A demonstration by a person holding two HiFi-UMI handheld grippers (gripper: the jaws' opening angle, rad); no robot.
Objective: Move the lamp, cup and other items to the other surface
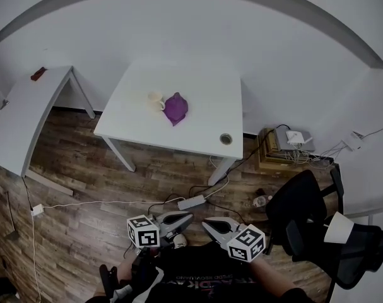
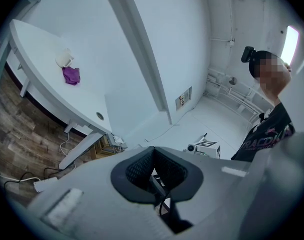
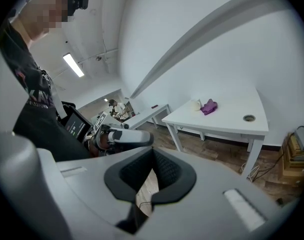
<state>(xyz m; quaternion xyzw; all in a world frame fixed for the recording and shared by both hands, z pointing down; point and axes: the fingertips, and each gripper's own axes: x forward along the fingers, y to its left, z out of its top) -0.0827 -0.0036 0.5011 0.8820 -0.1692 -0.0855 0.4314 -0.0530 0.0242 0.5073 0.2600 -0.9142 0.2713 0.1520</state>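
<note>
Left gripper and right gripper: jaws of both together, nothing between, low near person's body, well apart from work. Cup stands on white table, purple cloth just beside it. I judge cup light, stiff, smooth, maybe fragile: take by rim wall. Cloth soft, limp: pinch raised fold. Lamp I cannot find surely.
</note>
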